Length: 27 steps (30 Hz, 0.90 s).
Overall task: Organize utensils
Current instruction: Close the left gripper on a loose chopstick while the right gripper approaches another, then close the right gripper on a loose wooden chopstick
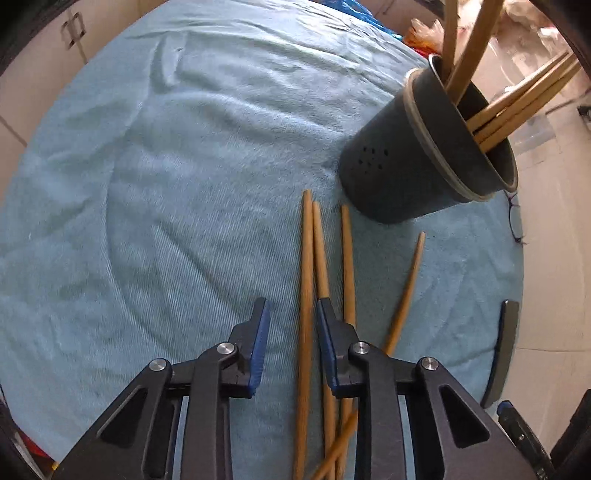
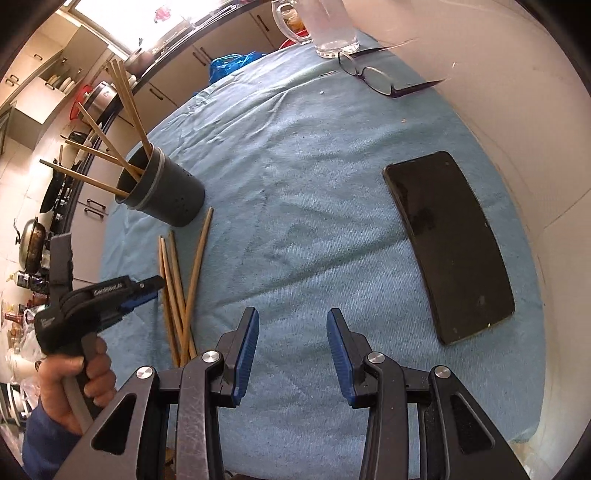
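Item one, nearest: our left tongs (image 1: pixel 291 314), pointing steeply down over the loose chopsticks (image 1: pixel 306 280). The jaws stand narrowly apart; one chopstick runs between the blue pads (image 1: pixel 260 343), which do not visibly press on it, so we count nothing as held.

Item two: our right tongs (image 2: pixel 291 325), jaws moderately apart, empty, over bare blue towel (image 2: pixel 295 192). The towel covers the surface.

Item three: four loose wooden chopsticks lying on the towel, side by side and partly crossed at their near ends, tips towards the holder.

Item four: a dark utensil holder (image 1: pixel 417 155) with small holes in its wall, upright just beyond the loose chopsticks. Several more chopsticks (image 1: pixel 517 107) stand in it, leaning outward.

Item five: a black phone (image 2: pixel 448 245), flat on the towel, well apart from the chopsticks.

Item six, farthest: spectacles (image 2: pixel 373 75) and a glass mug (image 2: pixel 328 26) at the far edge.

Item seven: a hand (image 2: pixel 74 384) in a blue sleeve gripping the left tongs' handle.
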Motion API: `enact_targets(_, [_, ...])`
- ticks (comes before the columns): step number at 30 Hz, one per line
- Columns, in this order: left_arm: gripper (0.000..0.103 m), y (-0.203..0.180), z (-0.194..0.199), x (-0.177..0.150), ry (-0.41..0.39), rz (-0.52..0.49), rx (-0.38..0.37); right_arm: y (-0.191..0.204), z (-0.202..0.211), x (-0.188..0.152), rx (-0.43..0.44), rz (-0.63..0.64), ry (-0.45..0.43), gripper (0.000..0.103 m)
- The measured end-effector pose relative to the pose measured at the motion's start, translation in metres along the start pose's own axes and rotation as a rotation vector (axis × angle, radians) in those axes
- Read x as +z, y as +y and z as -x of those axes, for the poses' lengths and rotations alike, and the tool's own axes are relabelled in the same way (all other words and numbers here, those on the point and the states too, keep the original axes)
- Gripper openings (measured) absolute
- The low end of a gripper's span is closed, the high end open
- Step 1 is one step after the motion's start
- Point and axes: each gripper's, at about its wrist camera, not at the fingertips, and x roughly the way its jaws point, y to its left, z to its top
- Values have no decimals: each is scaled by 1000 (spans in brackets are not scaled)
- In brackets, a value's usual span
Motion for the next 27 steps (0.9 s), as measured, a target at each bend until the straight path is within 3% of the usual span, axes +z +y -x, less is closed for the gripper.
enact_targets(5, [8,3,-1,1,-3,-29,23,9,-4,-2,-6,0,7,41])
enact_targets(15, [8,59,11,-34,10,19,-36,48,-42,19,10,29,67,41])
enact_targets(27, [8,72,17,-38,24,-2,-73,113,-115,46,-54,75,152,40])
